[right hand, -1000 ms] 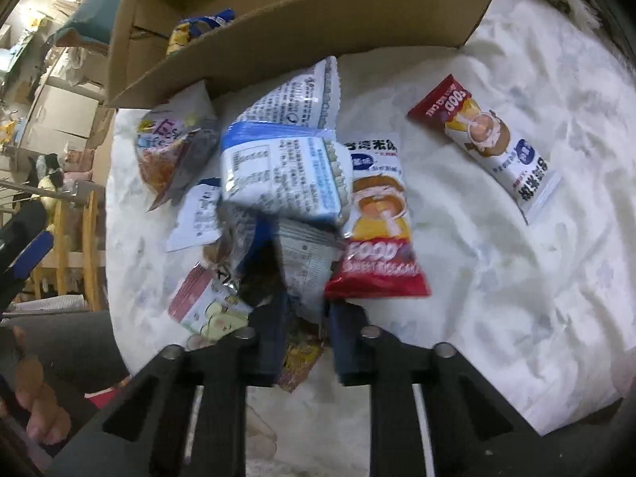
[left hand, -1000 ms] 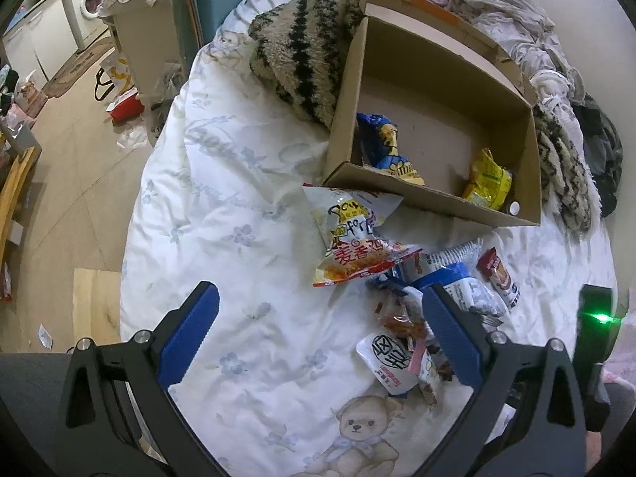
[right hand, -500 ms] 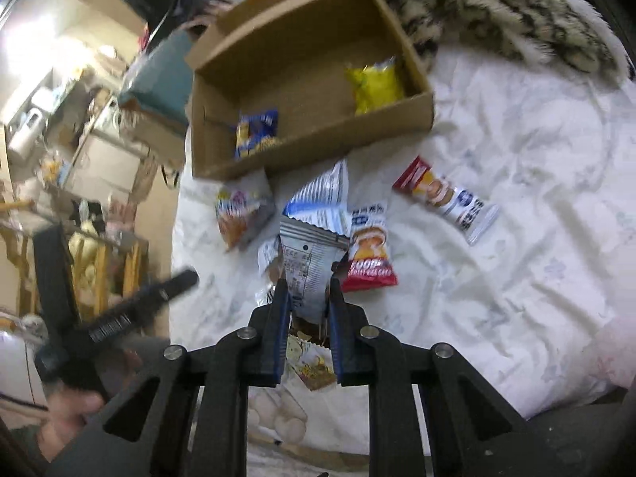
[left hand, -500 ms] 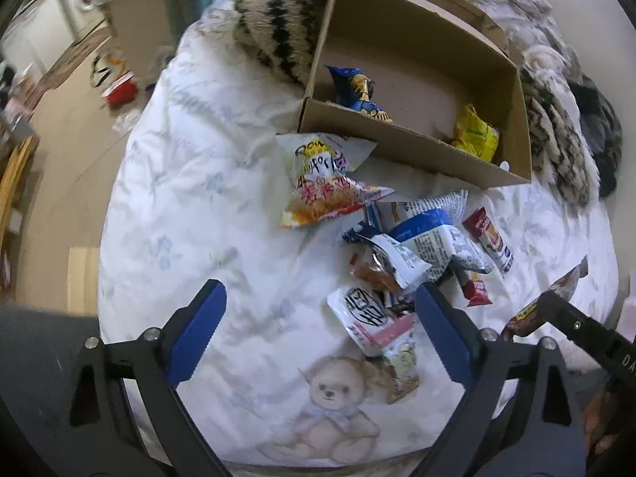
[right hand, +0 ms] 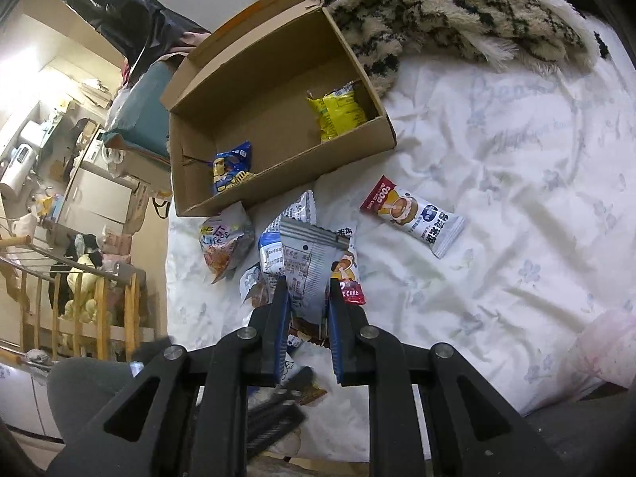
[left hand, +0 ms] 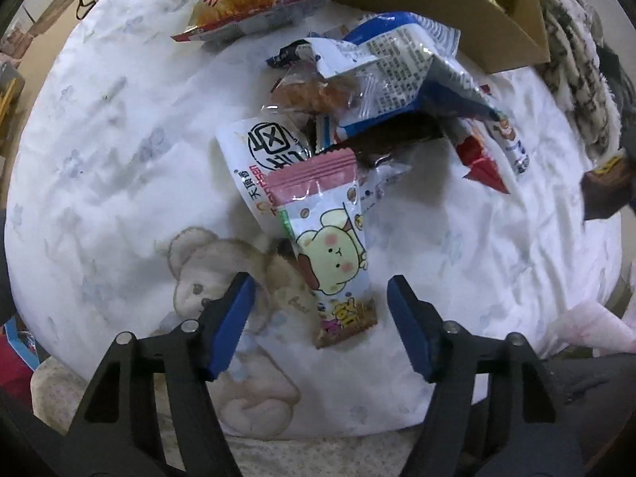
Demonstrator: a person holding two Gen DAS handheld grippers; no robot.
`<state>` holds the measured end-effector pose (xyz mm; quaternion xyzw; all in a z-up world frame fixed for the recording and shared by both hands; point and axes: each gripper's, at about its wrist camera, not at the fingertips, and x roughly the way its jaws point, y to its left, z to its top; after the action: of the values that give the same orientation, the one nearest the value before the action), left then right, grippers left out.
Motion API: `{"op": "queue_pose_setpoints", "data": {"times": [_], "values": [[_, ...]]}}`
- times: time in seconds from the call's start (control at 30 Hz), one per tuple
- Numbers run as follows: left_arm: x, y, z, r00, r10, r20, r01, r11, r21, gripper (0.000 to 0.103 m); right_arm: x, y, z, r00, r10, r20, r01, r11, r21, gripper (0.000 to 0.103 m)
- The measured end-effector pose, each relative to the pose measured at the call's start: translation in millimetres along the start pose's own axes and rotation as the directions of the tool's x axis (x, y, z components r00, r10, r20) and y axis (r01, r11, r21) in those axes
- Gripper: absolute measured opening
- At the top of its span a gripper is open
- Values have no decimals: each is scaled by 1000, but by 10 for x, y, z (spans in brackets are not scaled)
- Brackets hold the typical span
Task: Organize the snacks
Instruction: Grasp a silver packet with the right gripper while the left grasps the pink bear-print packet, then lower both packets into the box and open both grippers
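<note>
Snacks heaped on a white bedsheet [right hand: 516,167], near the bed's middle, just in front of an open cardboard box [right hand: 278,183]. Left to right: orange chip bag [left hand: 246,0] beside the box's left corner; left tool [left hand: 320,314] spread wide, straddling the lower end of a pink bunny-print packet [left hand: 330,246] without touching it; right tool [right hand: 308,298] clamped on a grey foil packet [right hand: 306,262], raised over the pile; red-and-white cake bar [right hand: 413,216] lying apart toward the right edge. Inside the box: blue packet [right hand: 230,167] left, yellow packet [right hand: 338,113] right. Striped fuzzy blanket [right hand: 457,20] behind.
</note>
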<state>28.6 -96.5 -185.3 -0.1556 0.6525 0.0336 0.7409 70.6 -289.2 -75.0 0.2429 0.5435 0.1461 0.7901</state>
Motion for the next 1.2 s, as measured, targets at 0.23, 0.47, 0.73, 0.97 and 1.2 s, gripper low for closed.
{"op": "queue_pose_setpoints", "data": {"times": [0.23,0.47,0.73,0.97,1.2], "values": [[-68,0,82,999,-27,-34,28,999,40,21,-19,57,-20,1000,27,-1,-27,1000,-12,18],[-547,-56,198,998,-54,19,51,988,143,21,-14,123,-15,999,44,1,-44,999,-22,18],[-936,50,534,993,-56,103,33,976,217,21,16,204,-23,999,48,-1,-48,998,-46,18],[-1146,165,847,982,-47,183,6,976,218,21,-53,269,81,995,87,56,-83,994,-72,18],[-1230,176,1209,973,-66,220,20,979,205,21,-47,347,365,993,70,100,-58,992,-116,18]]}}
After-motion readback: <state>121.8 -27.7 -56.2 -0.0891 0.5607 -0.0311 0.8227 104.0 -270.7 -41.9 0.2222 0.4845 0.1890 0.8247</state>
